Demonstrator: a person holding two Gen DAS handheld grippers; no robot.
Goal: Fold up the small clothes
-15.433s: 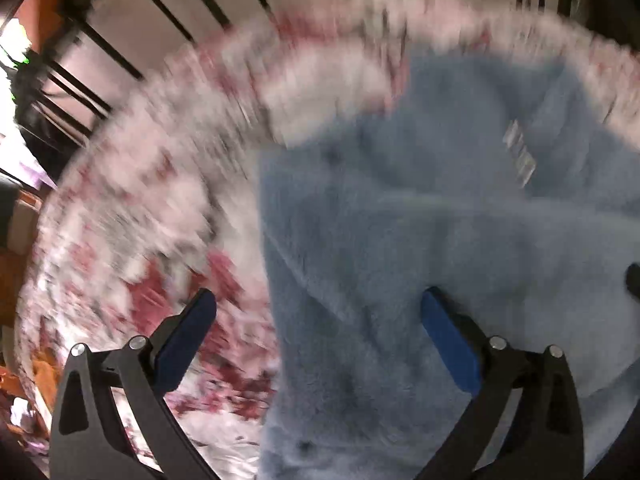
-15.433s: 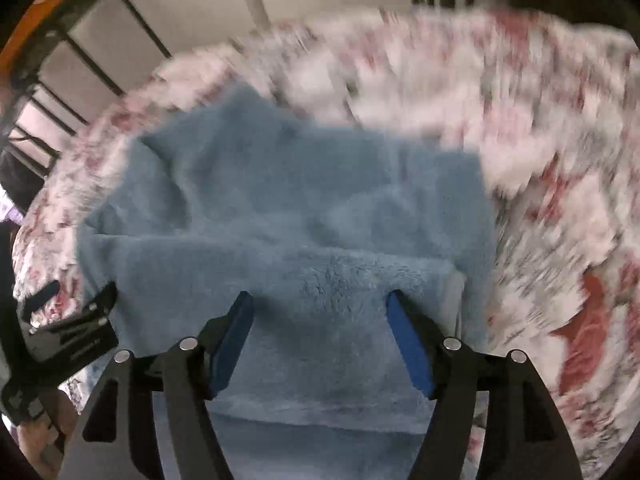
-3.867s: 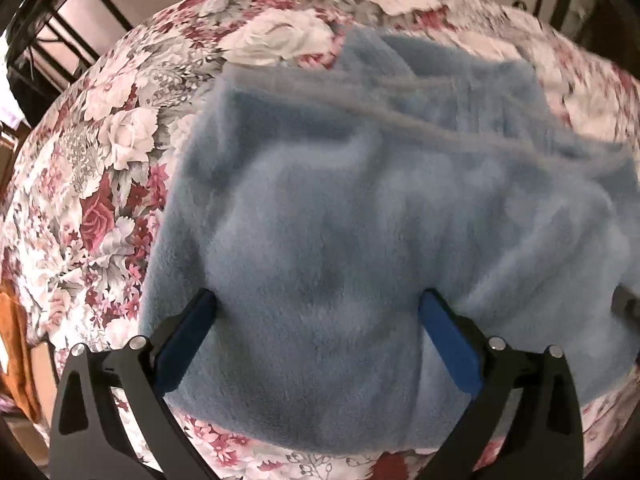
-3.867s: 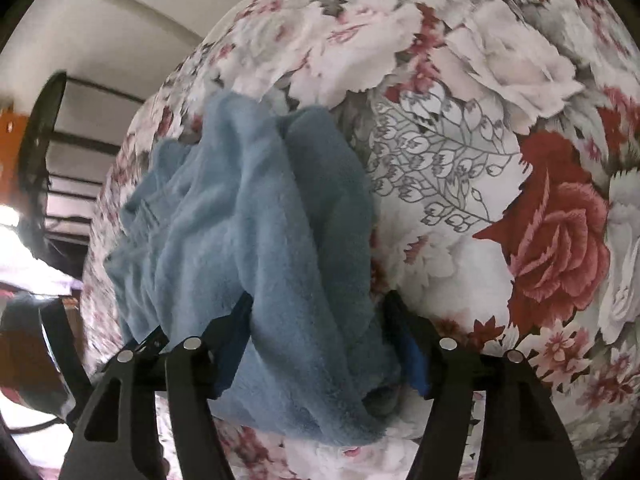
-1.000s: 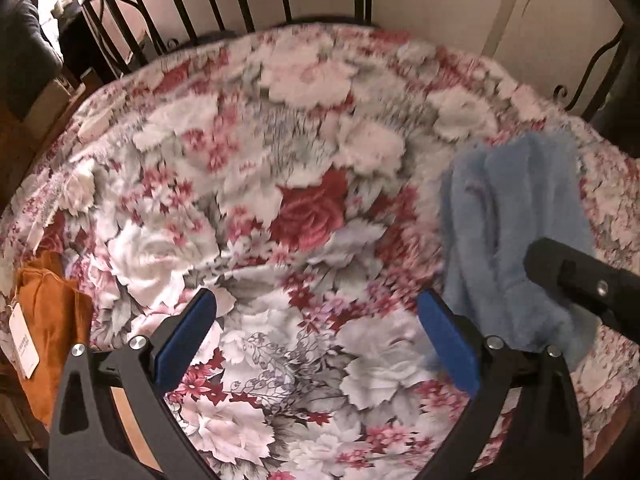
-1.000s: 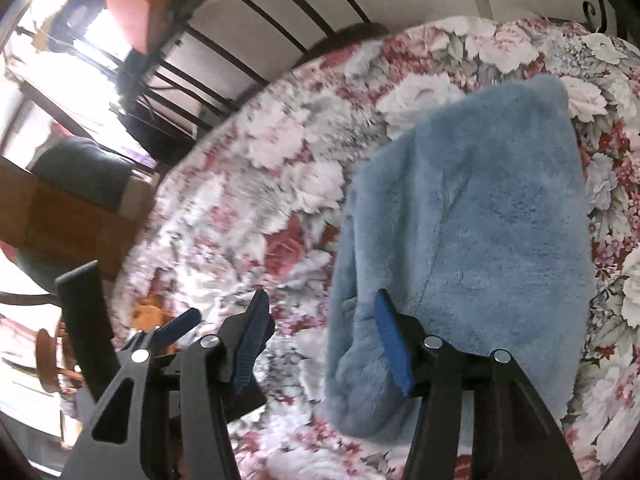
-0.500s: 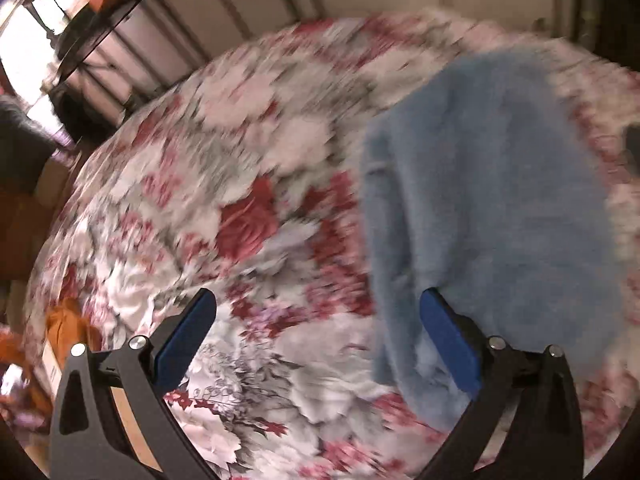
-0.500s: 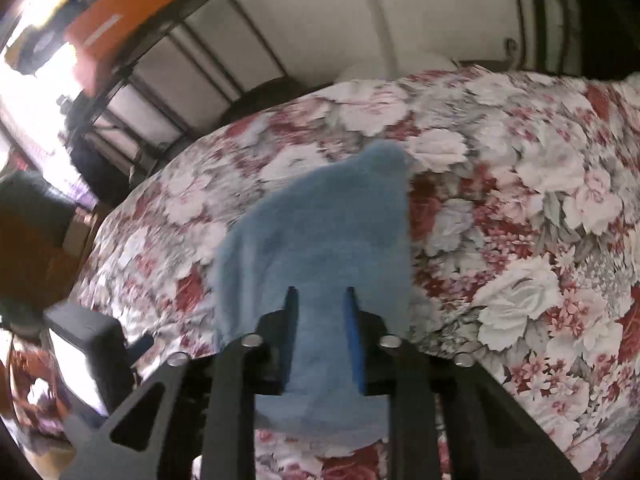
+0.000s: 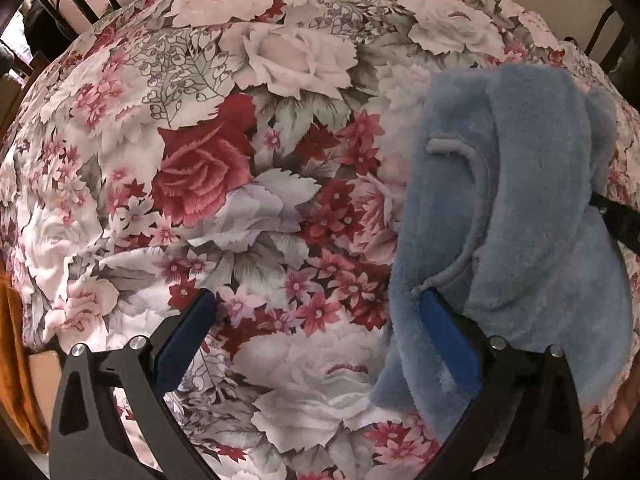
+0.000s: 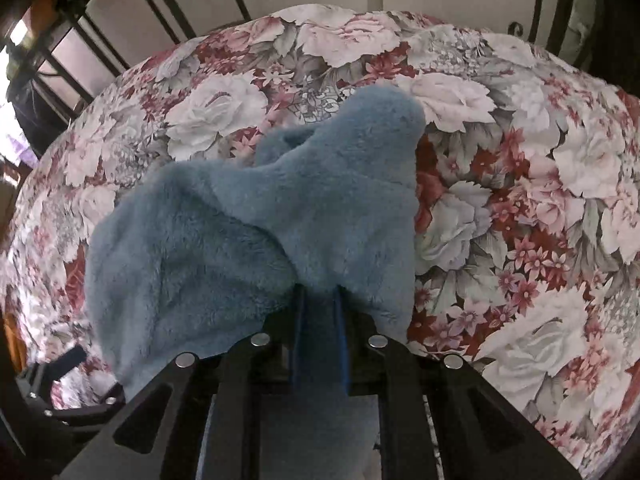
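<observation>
A fluffy blue garment [image 10: 260, 232], folded into a thick bundle, lies on the flowered bedsheet [image 10: 540, 184]. My right gripper [image 10: 319, 300] is shut on its near edge, the cloth pinched between the blue pads. In the left wrist view the same garment [image 9: 532, 216] lies at the right, with a hem seam showing. My left gripper [image 9: 316, 328] is open and empty; its right finger [image 9: 448, 344] touches the garment's left edge, while its left finger [image 9: 184, 332] is over bare sheet. The right gripper's black body [image 9: 620, 220] peeks from behind the garment.
Black metal bed rails [image 10: 160, 8] run along the far side against a pale wall. An orange cloth [image 9: 16, 356] hangs at the bed's left edge. The left gripper's body [image 10: 52, 384] shows at the lower left of the right wrist view.
My right gripper has closed fully on the garment's edge. My left gripper has come lower and closer, so the garment's left edge now meets its right finger.
</observation>
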